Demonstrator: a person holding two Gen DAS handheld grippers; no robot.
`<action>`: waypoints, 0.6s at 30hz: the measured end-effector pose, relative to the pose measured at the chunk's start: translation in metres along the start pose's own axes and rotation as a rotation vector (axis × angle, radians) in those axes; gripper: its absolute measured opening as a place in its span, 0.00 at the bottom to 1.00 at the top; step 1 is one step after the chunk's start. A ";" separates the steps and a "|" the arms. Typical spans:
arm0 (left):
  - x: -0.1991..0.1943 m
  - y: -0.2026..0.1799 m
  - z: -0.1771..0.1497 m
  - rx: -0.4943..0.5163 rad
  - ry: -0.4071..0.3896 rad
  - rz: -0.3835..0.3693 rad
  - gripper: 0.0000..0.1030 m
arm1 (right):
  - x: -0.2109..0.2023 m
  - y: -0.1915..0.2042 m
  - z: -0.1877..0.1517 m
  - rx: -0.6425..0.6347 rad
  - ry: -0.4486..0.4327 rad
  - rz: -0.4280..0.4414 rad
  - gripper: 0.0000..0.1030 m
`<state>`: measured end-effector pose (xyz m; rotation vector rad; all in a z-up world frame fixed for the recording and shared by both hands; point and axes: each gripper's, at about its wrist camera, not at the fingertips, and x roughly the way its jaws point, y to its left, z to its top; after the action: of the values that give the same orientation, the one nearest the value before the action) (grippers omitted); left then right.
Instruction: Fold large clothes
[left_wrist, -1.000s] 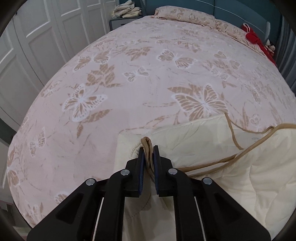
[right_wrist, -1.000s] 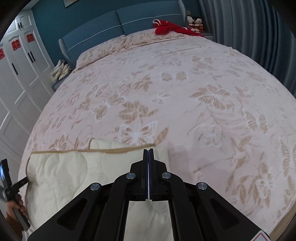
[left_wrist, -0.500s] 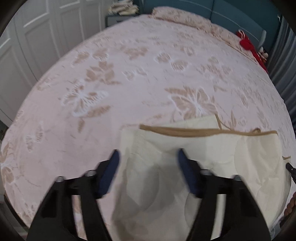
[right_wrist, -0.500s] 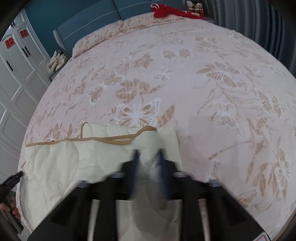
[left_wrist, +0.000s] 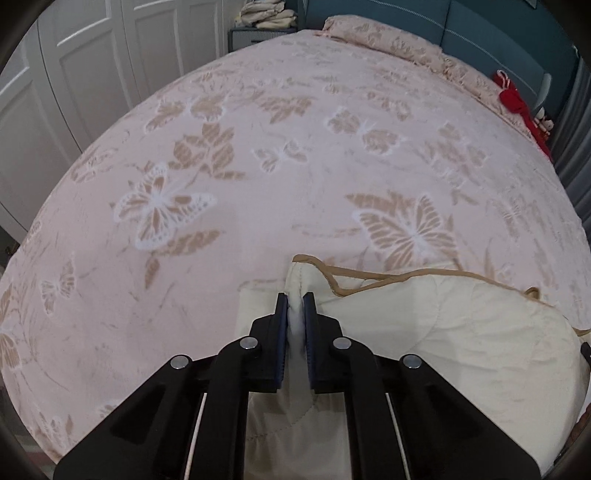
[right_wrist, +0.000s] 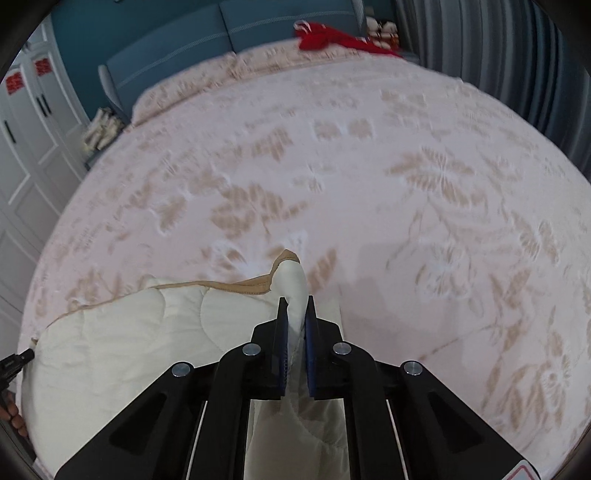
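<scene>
A cream quilt with tan piping lies folded at the near edge of the bed. My left gripper pinches a raised fold at the quilt's left corner, its jaws closing with cream fabric squeezed between the pads. In the right wrist view the same quilt spreads to the left. My right gripper grips its right corner, jaws closing on a tongue of fabric that sticks up past the fingertips. The tip of the left gripper shows at that view's left edge.
The pink butterfly bedspread fills the space beyond the quilt. A red item lies by the blue headboard. White wardrobe doors stand on the left, with a nightstand carrying folded cloth. Grey curtains hang on the right.
The left gripper let go of the tan edge, opened wide, and shut again on a cream fold at the corner. The right gripper sank and now pinches a raised fold.
</scene>
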<state>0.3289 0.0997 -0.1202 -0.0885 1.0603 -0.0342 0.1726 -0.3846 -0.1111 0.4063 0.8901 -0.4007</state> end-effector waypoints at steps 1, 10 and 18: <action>0.006 -0.001 -0.003 0.008 0.003 0.013 0.08 | 0.006 -0.001 -0.003 0.003 0.009 -0.004 0.06; 0.029 -0.002 -0.018 0.043 -0.008 0.037 0.10 | 0.035 -0.001 -0.022 -0.032 0.031 -0.047 0.07; 0.032 -0.015 -0.030 0.103 -0.075 0.105 0.11 | 0.043 0.005 -0.030 -0.071 -0.003 -0.083 0.09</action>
<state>0.3189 0.0809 -0.1616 0.0593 0.9852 0.0095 0.1793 -0.3723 -0.1619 0.3046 0.9180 -0.4447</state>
